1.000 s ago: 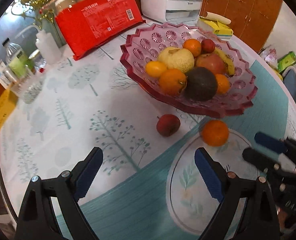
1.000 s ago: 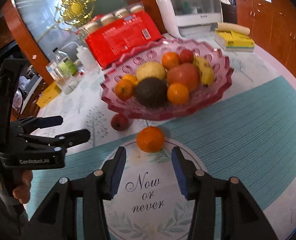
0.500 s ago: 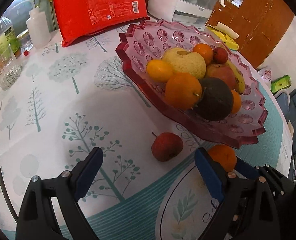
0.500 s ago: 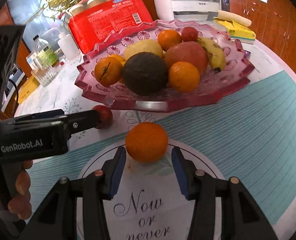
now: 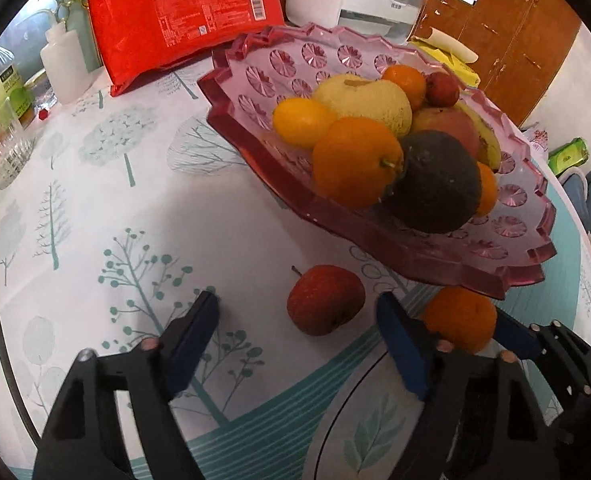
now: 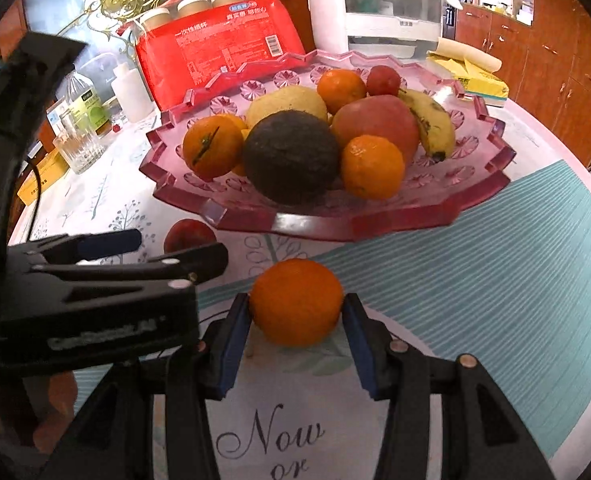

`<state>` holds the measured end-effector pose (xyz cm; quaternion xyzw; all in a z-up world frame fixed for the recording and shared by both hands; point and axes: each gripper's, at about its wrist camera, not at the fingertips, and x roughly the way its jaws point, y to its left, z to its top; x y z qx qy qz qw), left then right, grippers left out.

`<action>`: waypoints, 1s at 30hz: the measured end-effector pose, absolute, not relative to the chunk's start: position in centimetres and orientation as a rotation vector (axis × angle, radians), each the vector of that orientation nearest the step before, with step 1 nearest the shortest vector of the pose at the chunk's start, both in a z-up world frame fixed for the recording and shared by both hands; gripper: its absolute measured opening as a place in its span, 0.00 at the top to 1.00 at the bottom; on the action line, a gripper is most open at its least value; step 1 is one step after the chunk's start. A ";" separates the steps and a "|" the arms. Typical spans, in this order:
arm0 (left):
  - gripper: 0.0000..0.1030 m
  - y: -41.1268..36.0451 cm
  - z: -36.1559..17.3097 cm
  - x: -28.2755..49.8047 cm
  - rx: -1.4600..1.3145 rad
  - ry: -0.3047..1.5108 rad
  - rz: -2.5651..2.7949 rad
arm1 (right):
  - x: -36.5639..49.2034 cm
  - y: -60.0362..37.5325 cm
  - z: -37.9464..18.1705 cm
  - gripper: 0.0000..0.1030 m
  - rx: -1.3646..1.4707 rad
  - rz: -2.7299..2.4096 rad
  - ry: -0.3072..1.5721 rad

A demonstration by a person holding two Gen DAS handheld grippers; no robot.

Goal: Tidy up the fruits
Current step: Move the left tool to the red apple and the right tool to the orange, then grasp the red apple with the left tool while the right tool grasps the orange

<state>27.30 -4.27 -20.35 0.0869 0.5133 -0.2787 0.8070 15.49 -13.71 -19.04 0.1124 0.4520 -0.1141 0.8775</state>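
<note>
Right gripper [image 6: 295, 320] jaws flanking orange [image 6: 296, 302], left gripper [image 5: 297, 328] jaws wide around apple [image 5: 325, 300], bowl [image 6: 375, 222] behind

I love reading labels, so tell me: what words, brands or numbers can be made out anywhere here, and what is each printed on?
"Now or": script on the round placemat; anything below is cut off.
"一次性纸杯": large white characters on the red pack of paper cups; its small print and barcode digits are too small.
Left claw: white brand lettering on its body, blurred.
Green-labelled bottle: label too small.

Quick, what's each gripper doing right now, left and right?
Left gripper: open, around the red apple, not touching.
Right gripper: open, pads flanking the loose orange, grip not clearly closed.
</note>
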 end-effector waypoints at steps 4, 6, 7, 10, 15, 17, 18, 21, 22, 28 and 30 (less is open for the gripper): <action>0.45 -4.7 -20.2 27.2 0.190 1.077 -0.593 | 15.2 -14.0 -18.7 0.55 0.237 -0.242 0.928; 0.60 -4.9 -20.1 27.0 0.186 1.074 -0.600 | 15.1 -14.0 -18.7 0.56 0.236 -0.239 0.929; 0.66 -4.9 -20.1 26.9 0.186 1.076 -0.604 | 15.0 -14.1 -18.7 0.56 0.238 -0.239 0.928; 0.66 -4.8 -19.9 26.6 0.184 1.079 -0.593 | 14.8 -14.2 -18.7 0.56 0.242 -0.238 0.929; 0.67 -3.1 -19.4 26.0 0.161 1.099 -0.568 | 14.4 -14.1 -18.4 0.56 0.248 -0.225 0.940; 0.67 -2.2 -18.9 25.7 0.147 1.105 -0.549 | 14.1 -14.0 -18.2 0.56 0.247 -0.218 0.944; 0.67 -1.7 -18.5 25.6 0.141 1.109 -0.539 | 13.9 -13.9 -17.9 0.56 0.248 -0.212 0.946; 0.67 -0.4 -17.3 25.0 0.117 1.116 -0.513 | 13.0 -13.5 -16.9 0.56 0.237 -0.193 0.944; 0.67 0.2 -16.7 24.7 0.100 1.116 -0.509 | 12.8 -13.4 -16.7 0.56 0.234 -0.188 0.945; 0.67 1.8 -13.2 23.1 0.055 1.104 -0.495 | 11.3 -13.1 -13.1 0.56 0.222 -0.143 0.926; 0.67 2.0 -11.5 22.6 0.046 1.088 -0.502 | 10.8 -13.1 -11.2 0.56 0.210 -0.132 0.908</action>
